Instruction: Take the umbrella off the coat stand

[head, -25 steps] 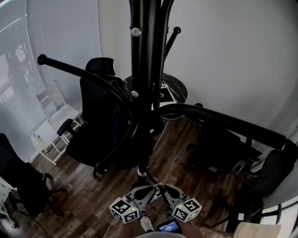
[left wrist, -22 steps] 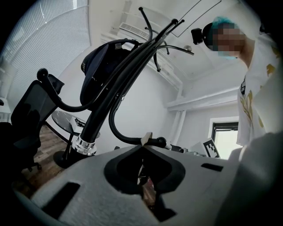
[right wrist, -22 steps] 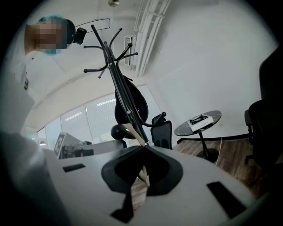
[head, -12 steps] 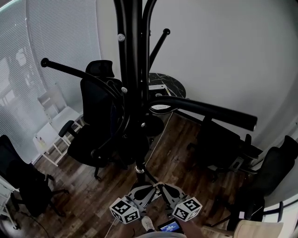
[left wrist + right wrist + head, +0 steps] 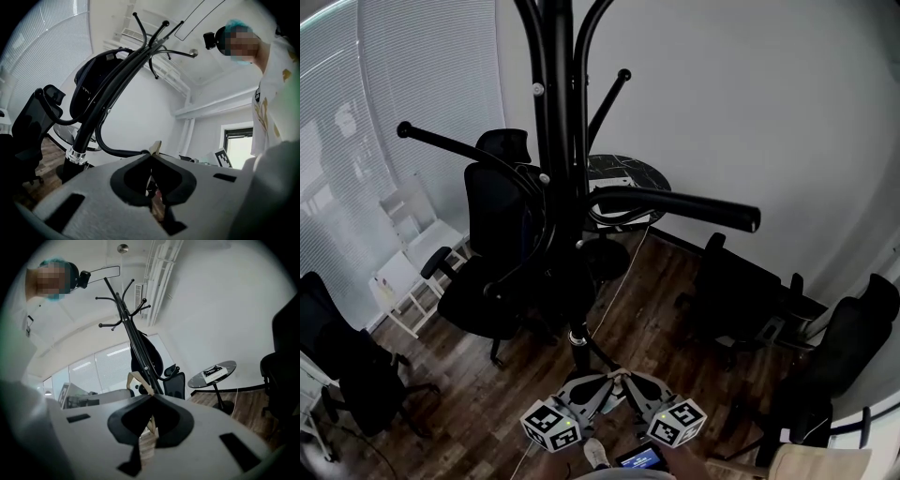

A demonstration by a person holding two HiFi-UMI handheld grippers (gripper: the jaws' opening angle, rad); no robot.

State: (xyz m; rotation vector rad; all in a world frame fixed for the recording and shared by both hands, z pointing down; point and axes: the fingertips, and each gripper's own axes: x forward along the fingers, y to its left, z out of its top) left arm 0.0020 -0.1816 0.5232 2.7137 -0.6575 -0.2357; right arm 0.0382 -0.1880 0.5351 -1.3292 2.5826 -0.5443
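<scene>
The umbrella (image 5: 146,352) is being shown in both gripper views as a dark bundle hanging against the coat stand (image 5: 555,141) pole. In the head view it is being lost among black chairs (image 5: 502,216). The jaws of the left gripper (image 5: 152,153) and right gripper (image 5: 152,394) are being held clenched.

black coat stand (image 5: 555,112), brown wood-grain floor (image 5: 647,309), white wall (image 5: 750,94)

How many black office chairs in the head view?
4. One chair just left of the coat stand, one at the far left edge, one right of the stand, one at the far right. The stand may hide others.
</scene>
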